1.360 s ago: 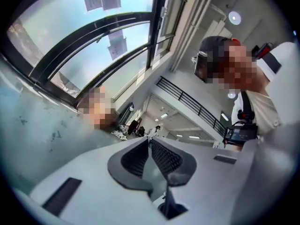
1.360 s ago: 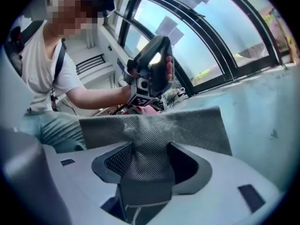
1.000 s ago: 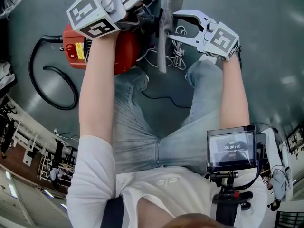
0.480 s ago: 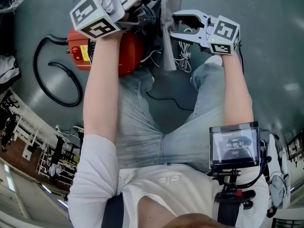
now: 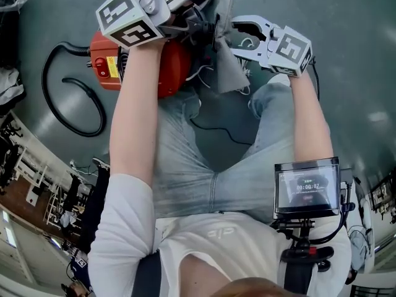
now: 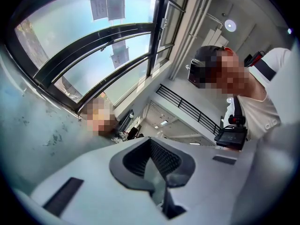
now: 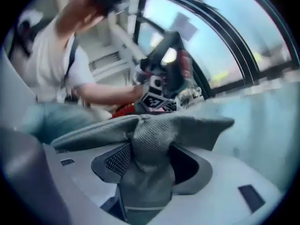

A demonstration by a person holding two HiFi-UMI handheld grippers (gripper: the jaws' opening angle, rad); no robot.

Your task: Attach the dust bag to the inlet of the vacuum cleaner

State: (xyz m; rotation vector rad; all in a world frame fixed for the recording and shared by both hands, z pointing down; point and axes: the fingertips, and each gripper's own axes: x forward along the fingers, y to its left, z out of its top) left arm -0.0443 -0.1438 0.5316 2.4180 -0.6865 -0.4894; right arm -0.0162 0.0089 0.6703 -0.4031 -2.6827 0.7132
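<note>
The grey mesh dust bag hangs between my two grippers, above the person's knees. My right gripper is shut on it; in the right gripper view the fabric bunches between the pads. My left gripper reaches in from the left at the bag's upper edge. In the left gripper view its jaws stand nearly together with a thin grey strip between the pads, seemingly the bag's edge. The red vacuum cleaner lies on the floor under my left arm. Its inlet is hidden.
A black hose loops over the grey floor left of the vacuum. White cord is tangled near the bag, and a black cable crosses the person's lap. A small screen is mounted at the lower right.
The bag, seen edge-on as a narrow strip before, now shows as a wider flap. Both grippers keep almost the same places and the same hold.
</note>
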